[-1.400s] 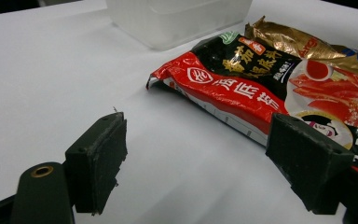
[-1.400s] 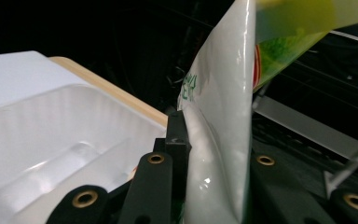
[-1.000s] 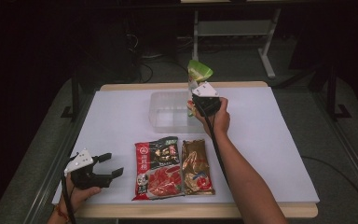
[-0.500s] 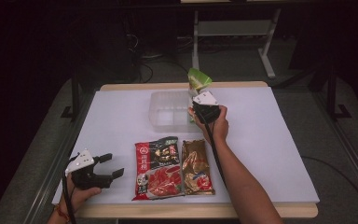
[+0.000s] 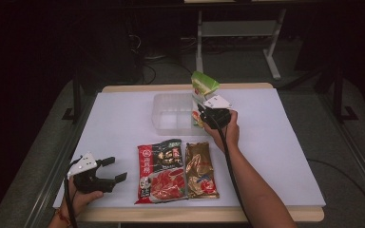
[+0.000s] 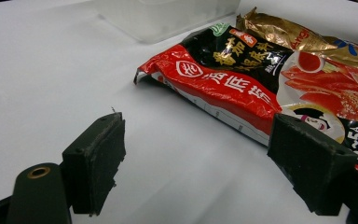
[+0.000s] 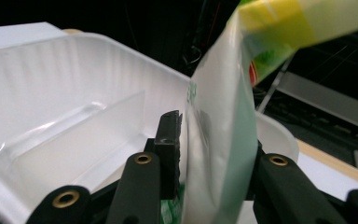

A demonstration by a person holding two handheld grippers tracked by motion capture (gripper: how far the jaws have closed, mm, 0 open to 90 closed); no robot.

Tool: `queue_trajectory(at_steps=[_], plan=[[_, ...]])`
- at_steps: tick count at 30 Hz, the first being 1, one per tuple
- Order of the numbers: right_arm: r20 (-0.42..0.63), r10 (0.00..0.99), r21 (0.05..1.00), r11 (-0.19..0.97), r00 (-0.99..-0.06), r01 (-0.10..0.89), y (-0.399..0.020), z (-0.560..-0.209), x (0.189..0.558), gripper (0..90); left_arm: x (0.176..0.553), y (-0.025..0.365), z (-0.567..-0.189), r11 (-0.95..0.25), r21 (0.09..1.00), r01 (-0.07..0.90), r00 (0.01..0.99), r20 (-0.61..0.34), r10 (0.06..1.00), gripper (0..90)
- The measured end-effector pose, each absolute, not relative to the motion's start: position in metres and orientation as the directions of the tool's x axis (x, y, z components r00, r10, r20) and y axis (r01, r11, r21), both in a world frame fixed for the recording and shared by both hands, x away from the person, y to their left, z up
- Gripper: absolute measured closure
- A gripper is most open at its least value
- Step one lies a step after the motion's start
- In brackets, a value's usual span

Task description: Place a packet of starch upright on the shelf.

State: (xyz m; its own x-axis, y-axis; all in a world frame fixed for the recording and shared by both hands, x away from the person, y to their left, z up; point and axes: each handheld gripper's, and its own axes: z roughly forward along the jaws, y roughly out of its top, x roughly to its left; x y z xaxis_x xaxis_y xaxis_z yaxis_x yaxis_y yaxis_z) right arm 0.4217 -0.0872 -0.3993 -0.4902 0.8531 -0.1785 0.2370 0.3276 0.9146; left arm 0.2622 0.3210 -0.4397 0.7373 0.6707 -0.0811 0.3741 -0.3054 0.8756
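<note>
Clear plastic container [image 5: 171, 113] sits at about 12 o'clock of the white surface [image 5: 290, 142], with a divider inside seen in the right gripper view. Right gripper [image 5: 203, 114] is at the container's 3 o'clock edge, jaws pointing into it, with a green-and-white snack bag [image 5: 202, 86] standing upright between them; the bag's lower end is down inside the container at its right wall, its green top leaning up and out above the rim. The right gripper's jaws have just been opening. In the right gripper view the left pad stands just beside the bag [image 7: 219, 140] with a thin gap visible, the right pad is hidden behind the bag, so a loose hold at best; cannot tell if the pads press on it.

Left gripper [image 5: 109, 172] rests at about 8 o'clock of the surface, held in the person's left hand, jaws wide apart, nothing between them. It points toward 3 o'clock at a red-and-black pouch [image 5: 161, 170] lying flat at 6 o'clock, near but apart. A gold pouch [image 5: 200, 168] lies just beside the red-and-black one, on its 3 o'clock side, edges touching or nearly so. Both pouches are well apart from the container.
</note>
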Motion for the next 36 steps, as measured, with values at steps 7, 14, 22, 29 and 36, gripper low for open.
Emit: queue_trajectory(at_steps=[7, 14, 22, 29, 36], plan=[[-0.207, 0.809, 0.868, 0.411, -0.55, 0.278, -0.094, -0.403, 0.421, 78.2, 0.263, 0.319, -0.441, -0.321, 0.869, 0.376, 0.744, -0.077, 0.664, 18.7], [-0.209, 0.807, 0.869, 0.412, -0.552, 0.274, -0.095, -0.406, 0.419, 78.3, 0.263, 0.319, -0.441, -0.316, 0.869, 0.381, 0.742, -0.083, 0.665, 18.7], [-0.21, 0.798, 0.868, 0.418, -0.565, 0.268, -0.098, -0.408, 0.419, 77.2, 0.264, 0.319, -0.442, -0.305, 0.87, 0.387, 0.725, -0.083, 0.684, 18.7], [-0.202, 0.795, 0.867, 0.417, -0.572, 0.272, -0.099, -0.408, 0.42, 75.7, 0.264, 0.32, -0.443, -0.31, 0.869, 0.385, 0.725, -0.077, 0.685, 18.8], [-0.195, 0.785, 0.864, 0.422, -0.588, 0.276, -0.103, -0.405, 0.418, 71.1, 0.264, 0.319, -0.442, -0.317, 0.867, 0.384, 0.723, -0.069, 0.687, 18.9]])
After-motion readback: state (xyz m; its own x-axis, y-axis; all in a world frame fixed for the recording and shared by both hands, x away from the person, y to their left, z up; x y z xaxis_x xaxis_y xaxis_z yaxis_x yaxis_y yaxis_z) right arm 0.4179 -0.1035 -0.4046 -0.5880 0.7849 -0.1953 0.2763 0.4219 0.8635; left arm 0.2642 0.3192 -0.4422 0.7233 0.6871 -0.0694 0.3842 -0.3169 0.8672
